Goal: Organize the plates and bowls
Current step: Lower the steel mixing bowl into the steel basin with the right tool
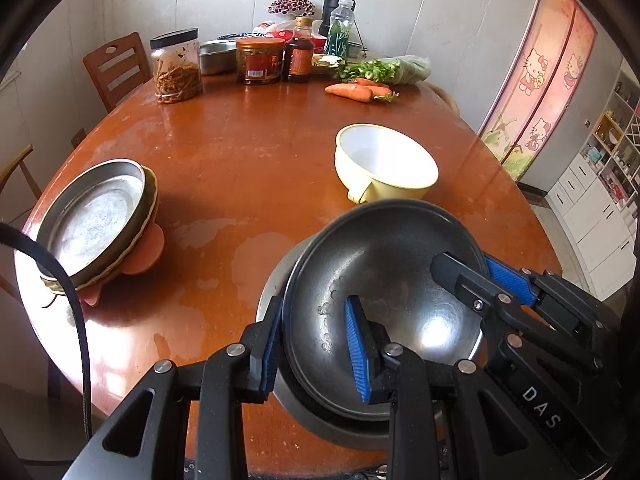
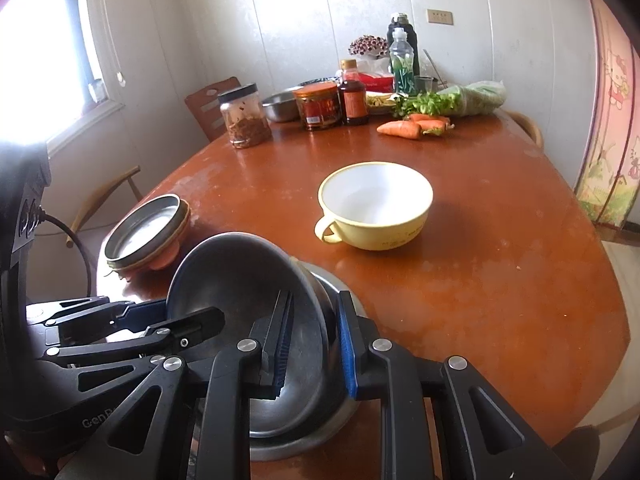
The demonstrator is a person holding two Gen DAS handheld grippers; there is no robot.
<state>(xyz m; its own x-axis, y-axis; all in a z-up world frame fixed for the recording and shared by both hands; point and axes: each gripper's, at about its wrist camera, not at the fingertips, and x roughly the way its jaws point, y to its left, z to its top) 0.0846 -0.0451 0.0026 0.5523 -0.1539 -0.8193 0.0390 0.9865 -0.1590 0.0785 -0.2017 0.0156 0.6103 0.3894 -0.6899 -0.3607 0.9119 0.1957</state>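
Observation:
A dark metal bowl (image 1: 384, 292) sits tilted inside a larger steel bowl (image 1: 340, 428) at the table's near edge. My left gripper (image 1: 316, 340) straddles the dark bowl's left rim, one finger outside and one inside, with gaps showing. My right gripper (image 2: 316, 344) straddles its right rim (image 2: 320, 312) the same way; it also shows in the left wrist view (image 1: 476, 276). A yellow bowl with a handle (image 1: 384, 164) stands empty mid-table. A stack of plates, steel plate on top (image 1: 96, 216), sits at the left.
Jars (image 1: 176, 66), a sauce bottle (image 1: 298, 50), a steel basin (image 1: 216, 56), carrots (image 1: 356, 90) and greens crowd the table's far side. Wooden chairs (image 1: 114, 66) stand at the left. A black cable (image 1: 76, 312) hangs near the plate stack.

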